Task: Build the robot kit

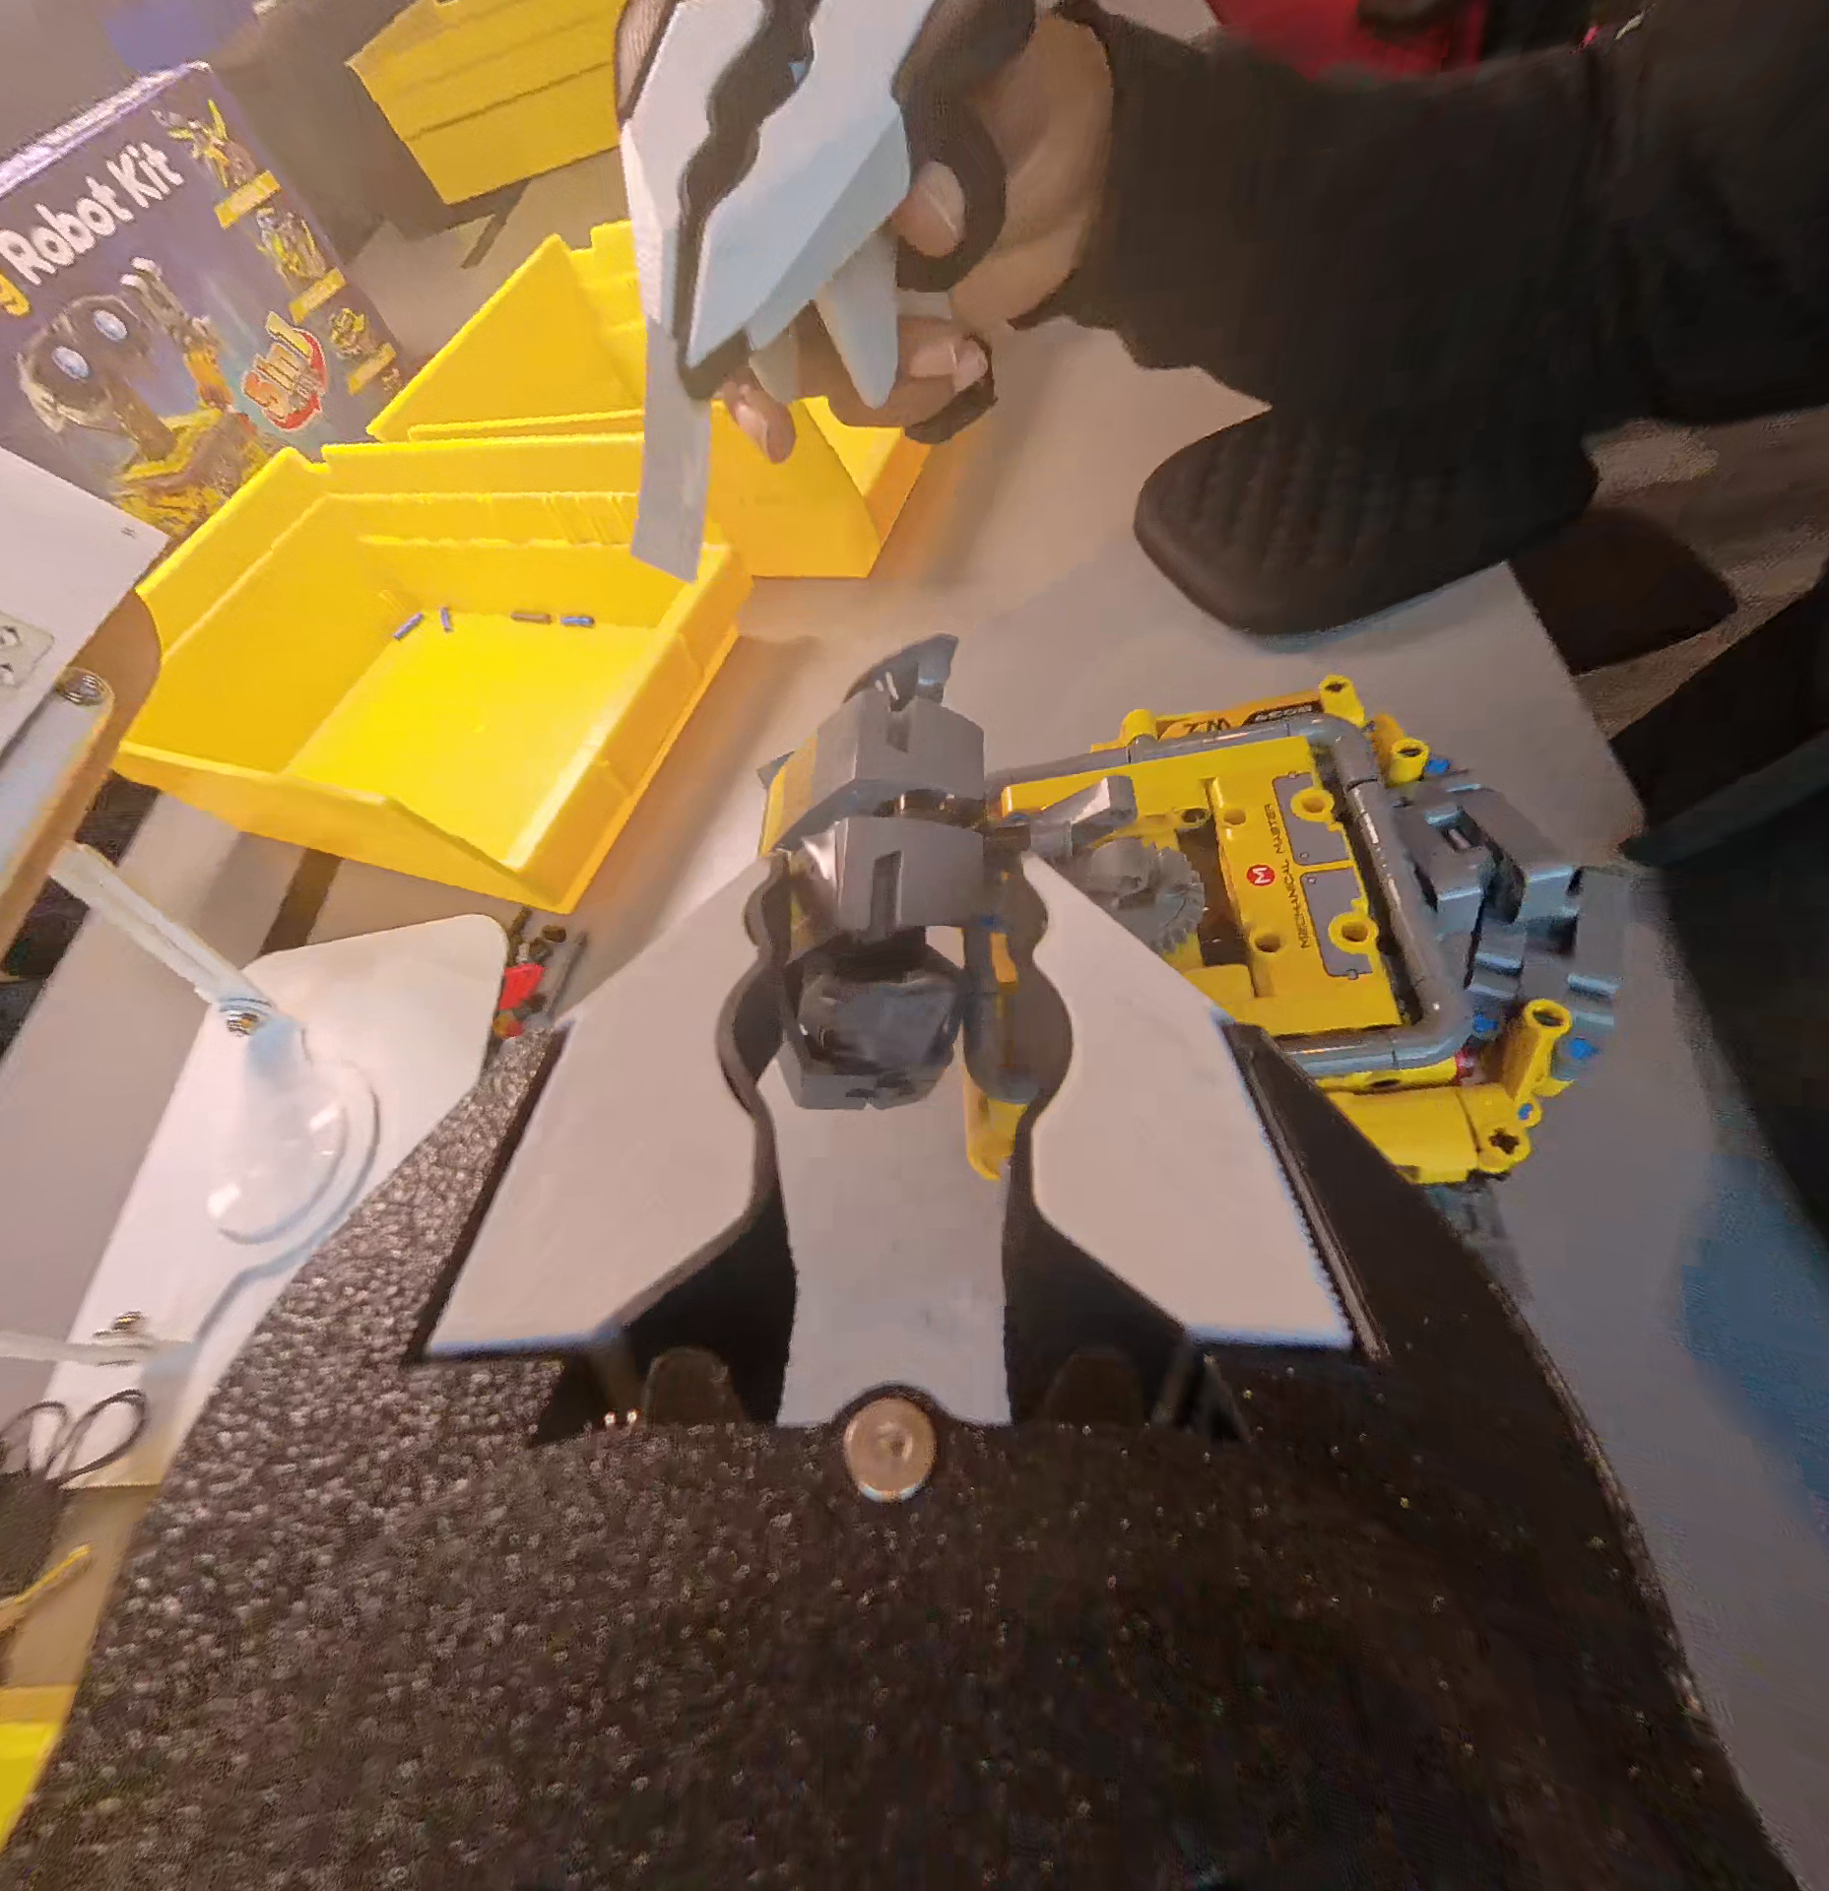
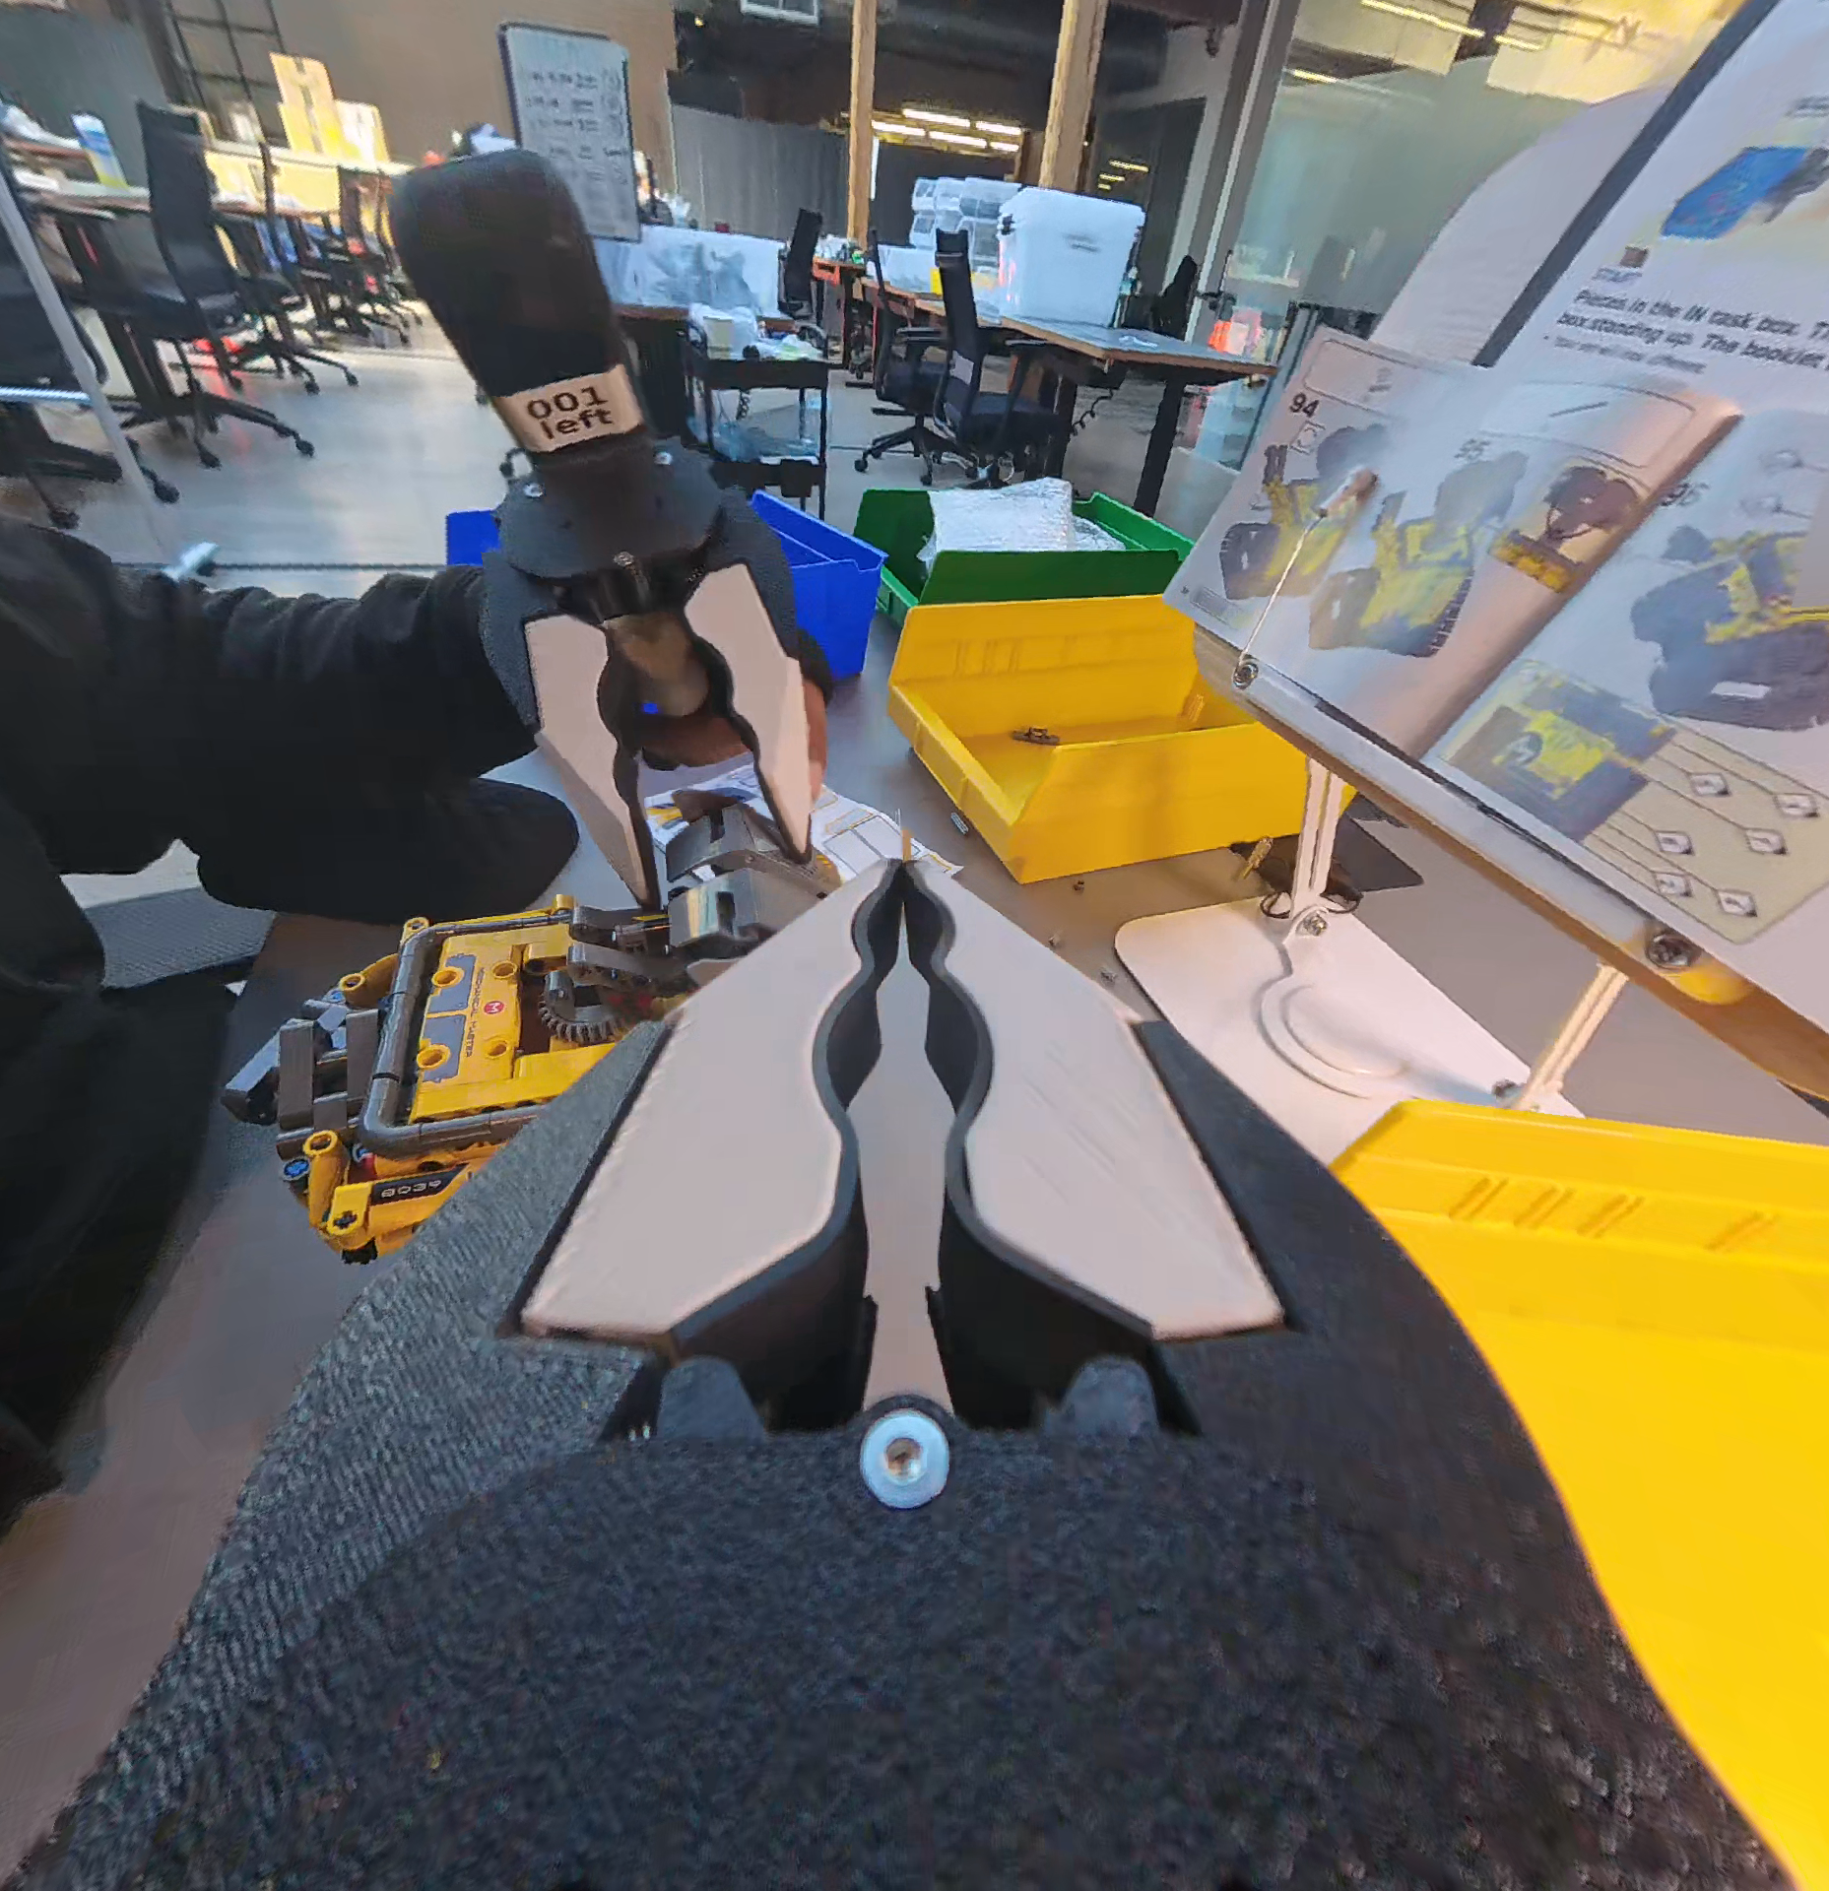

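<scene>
Pinches a grey block cluster [image 1: 889,757] between the spread fingers of the left gripper [image 1: 889,900], one finger on each side of it. Belongs to the yellow-and-grey brick model [image 1: 1299,921], which lies flat on the grey table [image 1: 992,573] just right of those fingers, with a grey tube looped round its yellow top and a grey gear beside the cluster.

Keeps the right gripper [image 2: 901,882] pressed together, tips meeting, above the table and close to the model's gripped end. Shows a thin yellowish sliver at those tips, too small to tell what. Wraps a gloved hand [image 1: 992,256] in a black sleeve round that gripper's handle.

Just beyond the model, to the left: an open yellow bin [image 1: 429,716] with a few small blue pins [image 1: 490,619] along its back wall, touching a second yellow bin [image 1: 582,338] behind it. Beside them, upright, a dark printed box [image 1: 153,307].

On the right gripper's side: another yellow bin [image 2: 1657,1330] close by, then the white base of a stand [image 2: 1248,972] bearing an open picture booklet [image 2: 1555,614], tilted. Past that, a yellow bin [image 2: 1094,737], a green bin [image 2: 1022,573] with clear wrap inside, and a blue bin [image 2: 828,583].
</scene>
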